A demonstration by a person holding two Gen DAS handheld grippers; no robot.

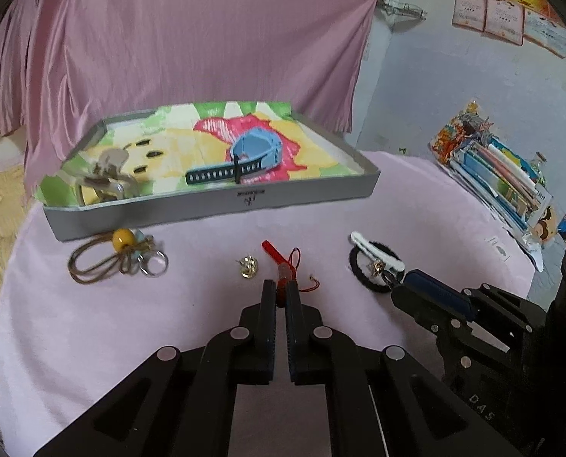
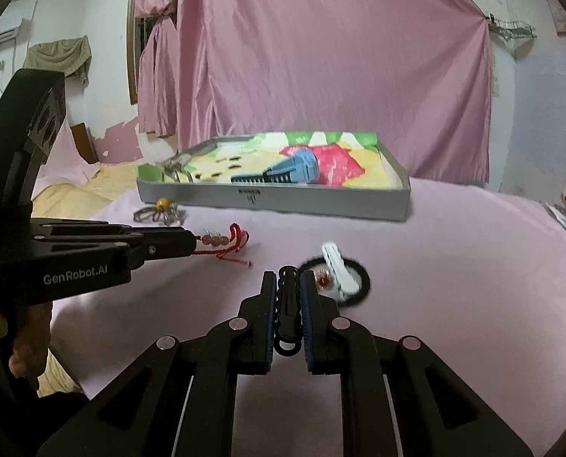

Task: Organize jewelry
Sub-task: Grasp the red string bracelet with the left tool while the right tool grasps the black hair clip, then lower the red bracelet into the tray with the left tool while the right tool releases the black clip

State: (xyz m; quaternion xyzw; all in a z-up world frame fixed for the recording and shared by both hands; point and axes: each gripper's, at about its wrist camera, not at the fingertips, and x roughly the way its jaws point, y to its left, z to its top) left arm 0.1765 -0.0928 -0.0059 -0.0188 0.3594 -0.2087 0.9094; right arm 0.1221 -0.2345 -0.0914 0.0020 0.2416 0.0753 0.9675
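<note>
My left gripper (image 1: 281, 285) is shut on a red-corded bead bracelet (image 1: 286, 266), seen from the side in the right wrist view (image 2: 222, 242), held just above the pink cloth. My right gripper (image 2: 288, 276) is shut on a black hair clip (image 2: 288, 304); it also shows in the left wrist view (image 1: 399, 280). A black hair tie with a white clip (image 1: 374, 259) and a small red charm (image 2: 323, 281) lie beside it. A gold earring (image 1: 249, 265) lies left of the bracelet. The grey tray (image 1: 214, 209) holds a blue watch (image 1: 252, 152) and a beige claw clip (image 1: 103, 179).
A brown cord with a yellow bead and a ring (image 1: 126, 255) lies in front of the tray's left corner. A stack of books and papers (image 1: 492, 175) sits at the right. A pink curtain (image 1: 191, 38) hangs behind the tray. The round table's edge curves away at left.
</note>
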